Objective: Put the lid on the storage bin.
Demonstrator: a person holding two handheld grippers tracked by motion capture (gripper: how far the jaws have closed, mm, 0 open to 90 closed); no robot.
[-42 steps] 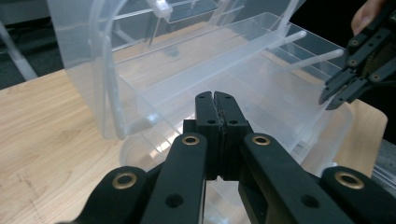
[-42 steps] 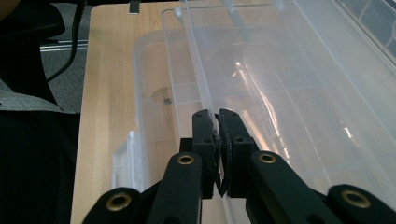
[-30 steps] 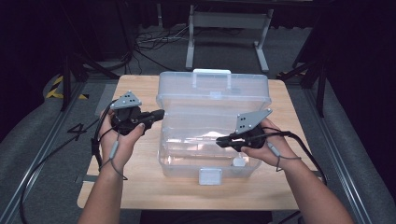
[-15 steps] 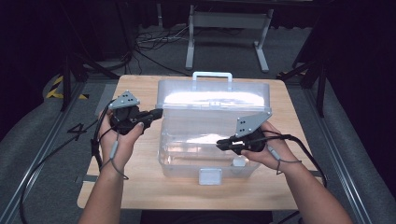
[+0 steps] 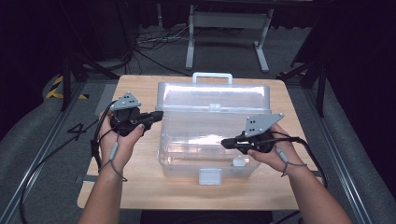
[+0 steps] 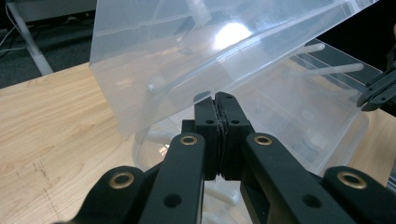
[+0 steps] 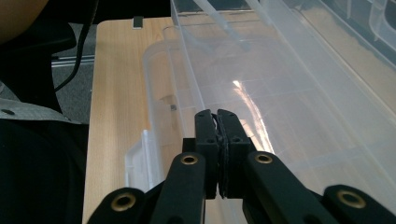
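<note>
On the wooden table (image 5: pixel 140 186) we saw a large clear plastic box (image 5: pixel 205 144) standing near the middle, its hinged lid (image 5: pixel 215 95) half raised and tilted, with a white handle (image 5: pixel 212 75) at the lid's far edge and a small latch (image 5: pixel 210 176) at the box's near wall. We held our left gripper (image 5: pixel 156 115) just beside the box's left end, at the height of the lid's edge; in the left gripper view its jaws were pressed together with nothing between them, the tips close under the lid (image 6: pixel 210 51), perhaps touching it, though we could not tell for sure. Our right gripper (image 5: pixel 225 143) lay over the open box near its right front, its jaws having just closed, pinched together empty above the clear wall (image 7: pixel 289 107).
</note>
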